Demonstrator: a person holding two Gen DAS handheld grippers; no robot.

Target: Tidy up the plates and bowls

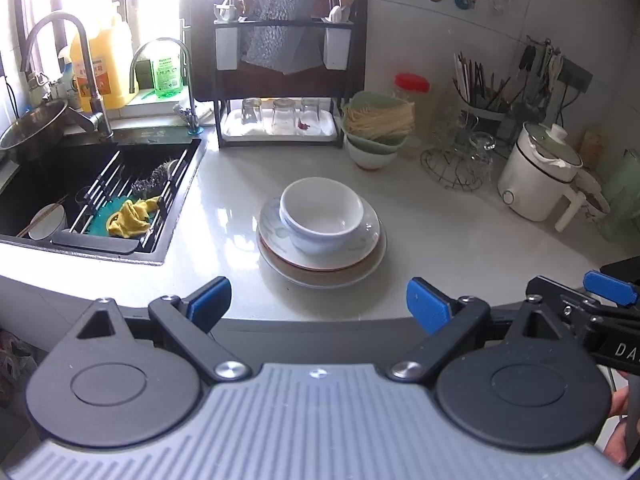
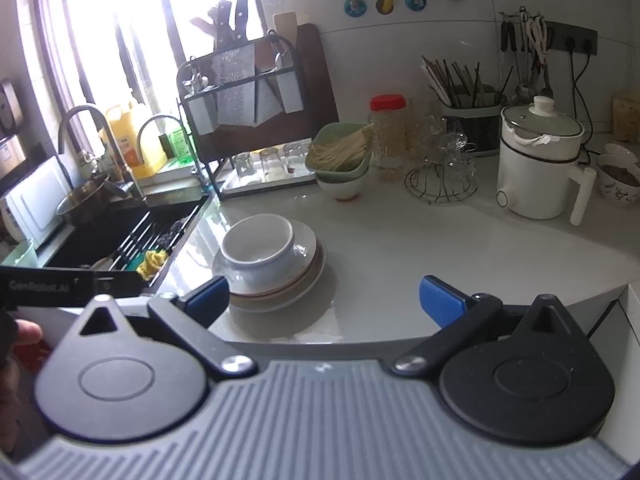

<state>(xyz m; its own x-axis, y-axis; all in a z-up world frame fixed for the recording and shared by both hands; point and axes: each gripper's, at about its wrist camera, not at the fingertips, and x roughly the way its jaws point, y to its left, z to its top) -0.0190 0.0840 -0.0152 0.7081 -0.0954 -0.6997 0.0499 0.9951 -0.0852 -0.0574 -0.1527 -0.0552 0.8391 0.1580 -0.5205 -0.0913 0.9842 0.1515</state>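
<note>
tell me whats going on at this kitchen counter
A person holds two sets of tongs, left tongs and right tongs, both open and empty, short of the counter's edge. On the counter beside the sink, a white bowl sits on a stack of plates. Nothing is gripped.

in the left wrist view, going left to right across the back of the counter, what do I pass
Sink → glasses tray → green bowl of noodles → wire rack of glass cups → white electric pot.
</note>
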